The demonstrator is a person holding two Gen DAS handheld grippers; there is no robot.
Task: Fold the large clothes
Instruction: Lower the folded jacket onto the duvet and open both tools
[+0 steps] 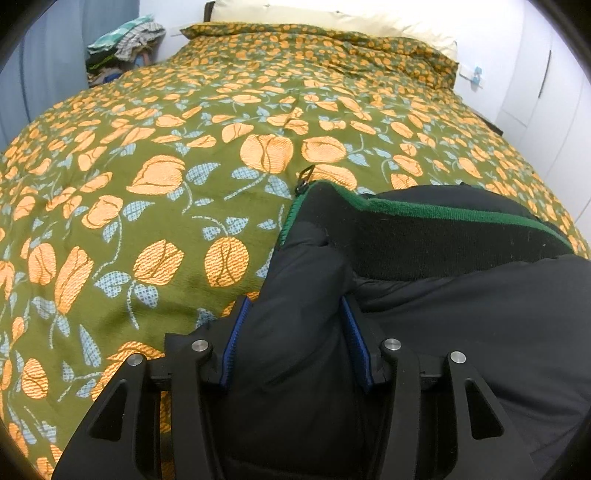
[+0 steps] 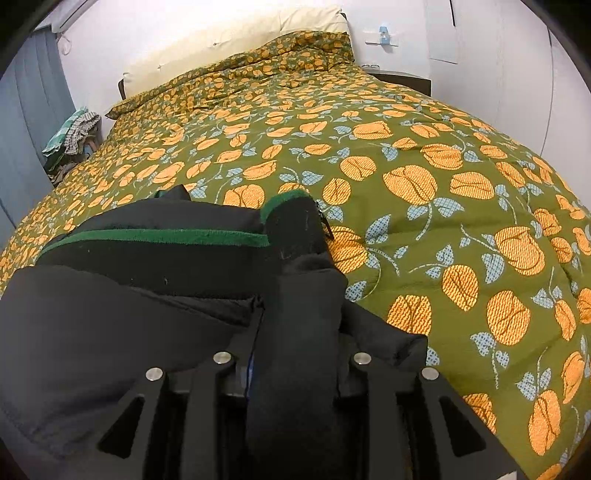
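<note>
A black padded jacket (image 1: pixel 461 302) with a green-edged collar (image 1: pixel 443 216) and a zipper pull (image 1: pixel 306 176) lies on the near part of the bed. My left gripper (image 1: pixel 295 314) is shut on a thick fold of the jacket at its left end, with blue pads (image 1: pixel 233 339) on both sides of the fabric. The jacket (image 2: pixel 110 314) fills the lower left of the right wrist view, its collar (image 2: pixel 159 236) stretched across. My right gripper (image 2: pixel 299 332) is shut on the jacket's right end by the collar tip (image 2: pixel 288 201).
The bed has a green cover with orange flowers (image 1: pixel 166 184) (image 2: pixel 424 221), and a cream pillow (image 1: pixel 332 18) at the headboard. A heap of clothes (image 1: pixel 125 44) sits beside the bed at the far left. White cupboard doors (image 1: pixel 546 92) stand on the right.
</note>
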